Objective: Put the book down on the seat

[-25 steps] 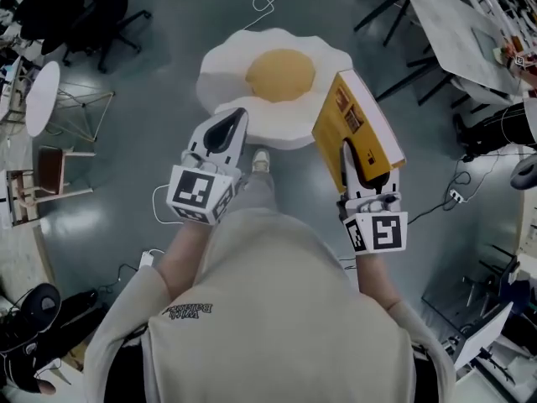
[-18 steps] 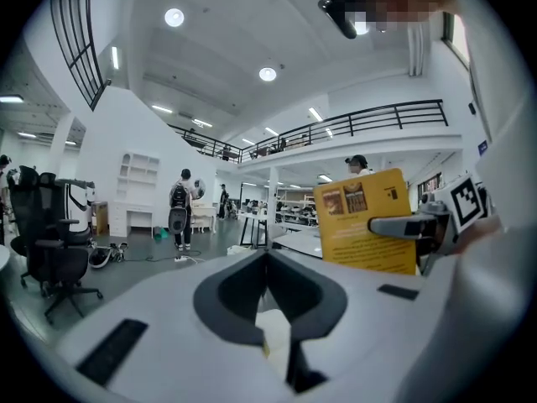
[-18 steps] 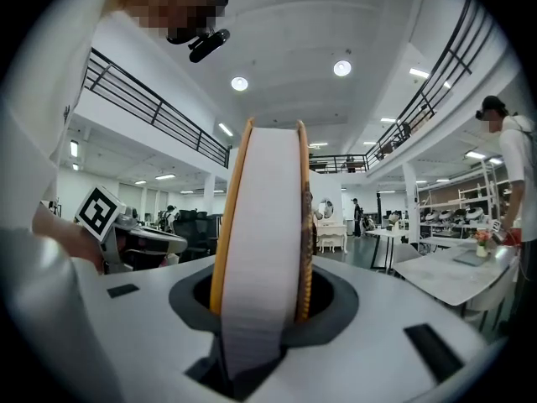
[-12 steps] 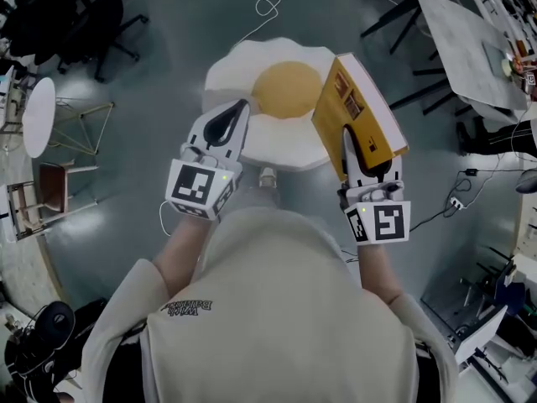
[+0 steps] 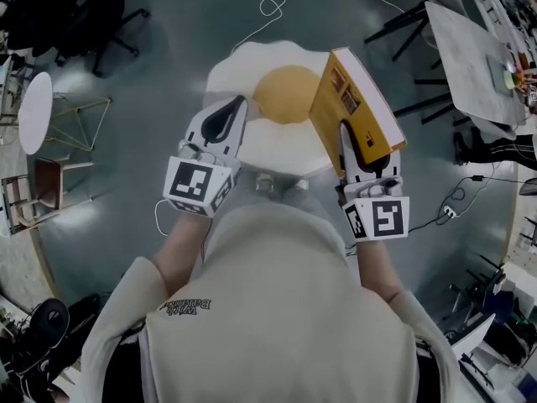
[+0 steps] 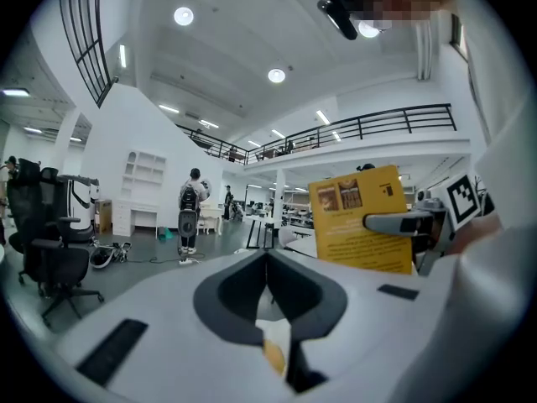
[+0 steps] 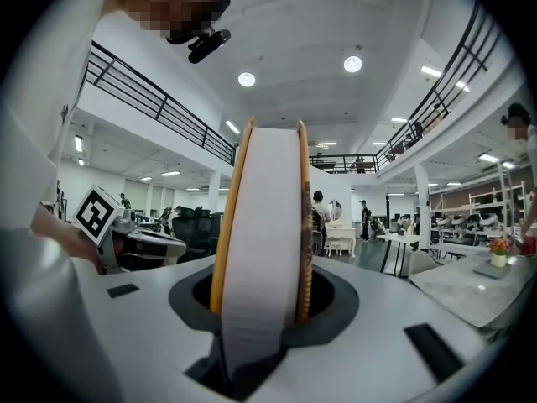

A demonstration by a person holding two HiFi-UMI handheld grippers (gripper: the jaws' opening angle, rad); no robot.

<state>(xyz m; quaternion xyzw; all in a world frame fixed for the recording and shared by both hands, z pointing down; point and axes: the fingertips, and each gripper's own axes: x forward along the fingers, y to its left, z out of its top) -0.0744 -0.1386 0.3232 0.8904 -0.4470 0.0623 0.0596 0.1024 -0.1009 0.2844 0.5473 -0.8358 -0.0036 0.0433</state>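
1. The right gripper [image 5: 352, 141] has its jaws closed on the book [image 5: 362, 106]. They stand fairly wide apart, one pad on each yellow cover, with the white page block filling the gap between them.
2. The book stands upright on its edge in the grip and is off the seat. In the head view it leans toward 1 o'clock.
3. The left gripper [image 5: 240, 105] has its jaw tips together and nothing between them. It sits at 9 o'clock of the right gripper, at about the same height.
4. The seat [image 5: 243, 64], a white fried-egg shape with a yellow centre [image 5: 281, 95], lies on the grey floor below both grippers, at 12 o'clock of the person. The book's lower left corner overlaps its right edge in the head view.
5. Further out, a round white table [image 5: 33, 112] stands at 9 o'clock, a grey table [image 5: 474, 53] at 2 o'clock, and a looped cable [image 5: 270, 7] at 12 o'clock beyond the seat.
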